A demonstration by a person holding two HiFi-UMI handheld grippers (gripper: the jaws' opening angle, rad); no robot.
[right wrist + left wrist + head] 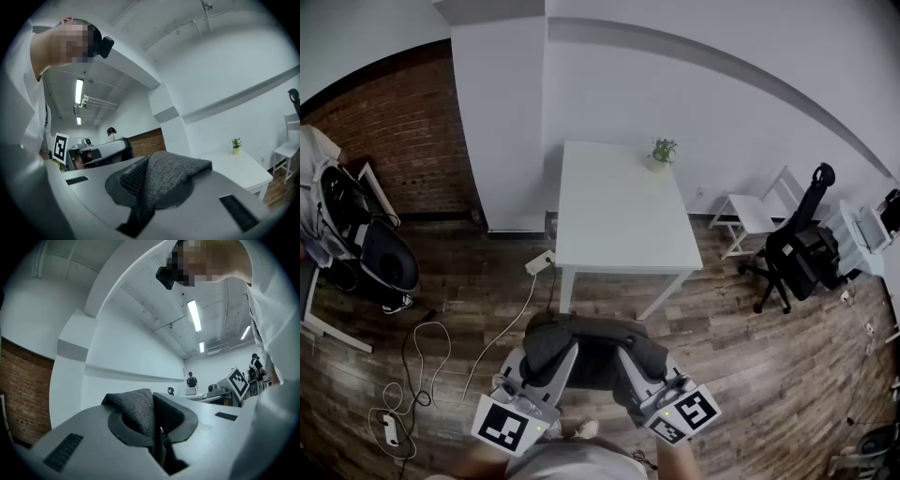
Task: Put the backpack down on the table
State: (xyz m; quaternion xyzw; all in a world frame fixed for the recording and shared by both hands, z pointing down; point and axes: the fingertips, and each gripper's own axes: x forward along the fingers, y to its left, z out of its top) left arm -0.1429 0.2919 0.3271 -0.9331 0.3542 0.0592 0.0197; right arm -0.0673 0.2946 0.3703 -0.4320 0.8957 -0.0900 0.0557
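Wood-plank flooring (750, 375) fills the lower half of the head view. A white table (619, 216) stands at upper centre against the pale wall. Just below its near edge in the frame, at lower centre, the dark grey backpack (595, 352) hangs between the two grippers, off the tabletop. The left gripper (555, 354) has its jaws closed on a fold of the bag's grey woven fabric (136, 408). This is probably a shoulder strap, though the close view does not settle which part. The right gripper (630, 361) is clamped the same way on grey fabric with a mesh underside (173, 171). A small potted plant (663, 150) sits at the table's far right corner.
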